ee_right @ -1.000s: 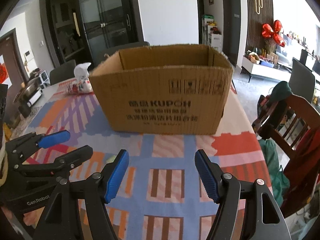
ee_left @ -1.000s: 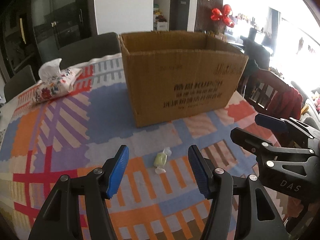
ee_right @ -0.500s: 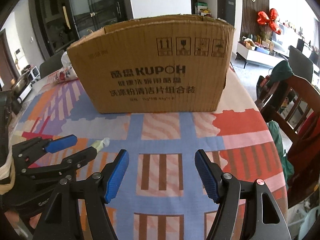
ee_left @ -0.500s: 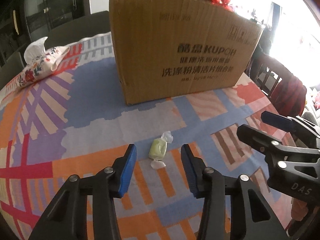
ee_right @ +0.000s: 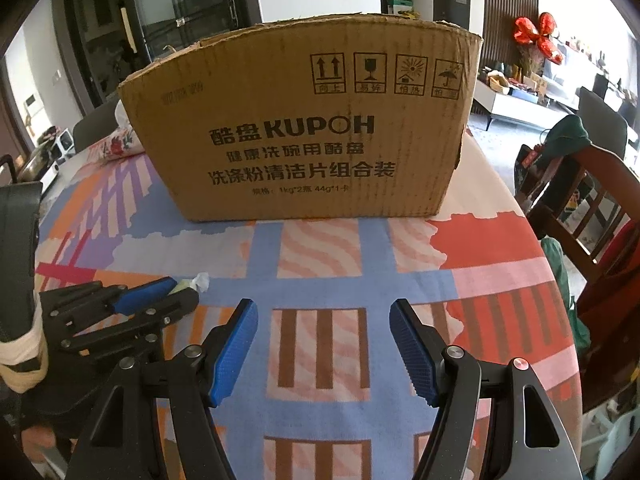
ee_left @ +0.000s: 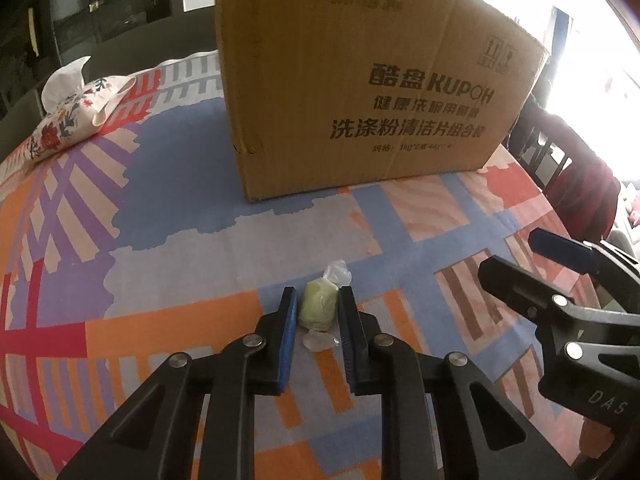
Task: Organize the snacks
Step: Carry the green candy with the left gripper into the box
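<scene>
Left gripper point(ee_left: 318, 312) has dropped lower – fingers closing on the candy point(ee_left: 319, 309), long axis up-frame; right gripper point(ee_right: 323, 344) fingers wide.

Both wrist views low over the tablecloth point(ee_left: 168, 208); shared cardboard box point(ee_right: 304, 128) ahead

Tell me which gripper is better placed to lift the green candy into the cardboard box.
Left. The left gripper is closing around the green candy; the right gripper is open over bare tablecloth.
</scene>
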`<state>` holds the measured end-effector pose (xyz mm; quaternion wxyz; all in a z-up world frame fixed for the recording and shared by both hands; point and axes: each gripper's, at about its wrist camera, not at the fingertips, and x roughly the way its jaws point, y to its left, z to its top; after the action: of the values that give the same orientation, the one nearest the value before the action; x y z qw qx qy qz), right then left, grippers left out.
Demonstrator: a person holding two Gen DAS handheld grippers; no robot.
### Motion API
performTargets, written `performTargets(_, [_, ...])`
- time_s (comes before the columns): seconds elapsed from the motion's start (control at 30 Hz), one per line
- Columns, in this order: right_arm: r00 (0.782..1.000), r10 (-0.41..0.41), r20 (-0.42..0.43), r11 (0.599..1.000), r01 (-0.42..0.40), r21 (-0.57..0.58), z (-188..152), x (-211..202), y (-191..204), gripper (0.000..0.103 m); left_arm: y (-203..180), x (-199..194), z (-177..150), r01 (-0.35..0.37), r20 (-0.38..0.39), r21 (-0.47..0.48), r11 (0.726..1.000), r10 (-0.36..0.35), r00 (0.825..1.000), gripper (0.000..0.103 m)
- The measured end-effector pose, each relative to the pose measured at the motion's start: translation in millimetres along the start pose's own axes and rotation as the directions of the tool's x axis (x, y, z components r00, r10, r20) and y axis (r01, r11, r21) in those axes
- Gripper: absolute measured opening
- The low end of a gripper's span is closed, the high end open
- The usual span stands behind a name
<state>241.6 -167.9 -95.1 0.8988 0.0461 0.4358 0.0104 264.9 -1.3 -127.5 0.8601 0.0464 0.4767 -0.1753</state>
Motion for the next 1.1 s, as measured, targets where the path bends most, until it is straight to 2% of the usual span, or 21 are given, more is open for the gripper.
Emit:
performTargets(0.53, [0.998,0.035,0.053,0.999,-0.033,-0.043,6.7,-33.9,4.0,0.069,-9.4,-59.3,2.9,-0.009,0.097,-0.028,1.0,0.012,0.995,0.021])
performTargets(0.97, [0.991,0.069,0.117,0.996,-0.061,-0.069,27.2,-82.1,2.3,0.069,-26.2,-121.2,25.5,0.002,0.22,-0.015,1.0,0.001,0.976,0.021])
performTargets(1.1, [0.987,0.052,0.151,0.995,-0.039,-0.092,39.8,-97.2,0.5,0.069,-30.1,-135.8,34.7,-0.006,0.249,-0.009,1.0,0.008,0.969,0.021])
